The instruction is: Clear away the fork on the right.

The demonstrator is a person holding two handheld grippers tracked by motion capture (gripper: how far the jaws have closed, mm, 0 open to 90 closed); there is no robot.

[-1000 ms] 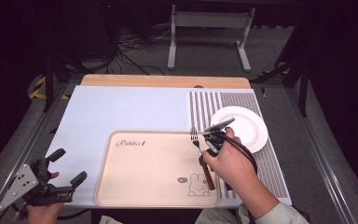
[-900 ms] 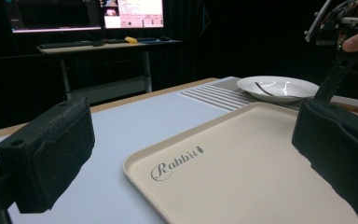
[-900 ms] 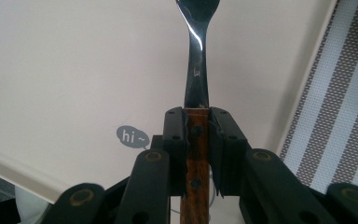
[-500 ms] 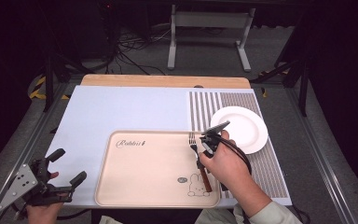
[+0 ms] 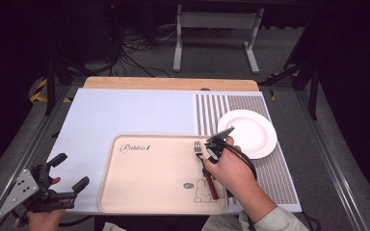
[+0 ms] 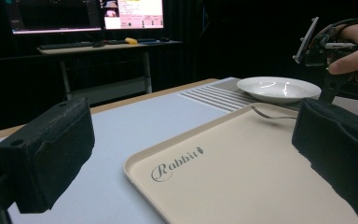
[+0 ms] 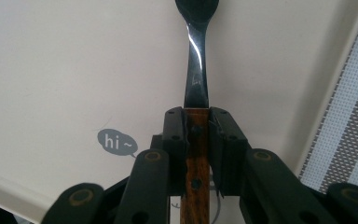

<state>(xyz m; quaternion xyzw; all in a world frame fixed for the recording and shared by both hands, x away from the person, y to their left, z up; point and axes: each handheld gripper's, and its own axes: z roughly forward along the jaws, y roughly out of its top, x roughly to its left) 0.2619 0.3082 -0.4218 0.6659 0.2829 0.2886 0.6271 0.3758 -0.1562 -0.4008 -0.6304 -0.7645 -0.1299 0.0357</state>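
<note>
While claw-gripped: fork (image 5: 204, 161) on tray (image 5: 144, 187)

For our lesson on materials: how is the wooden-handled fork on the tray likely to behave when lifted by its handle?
The fork looks rigid: a steel neck riveted into wood, so it probably won't flex. The right hand-held gripper clamps the flat wooden handle, which likely grips better than the polished metal. Held this far from the tines, it may tip head-down a little.

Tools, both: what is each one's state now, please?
Left tool: open, holding nothing.
Right tool: shut on the fork by its wooden handle.
</note>
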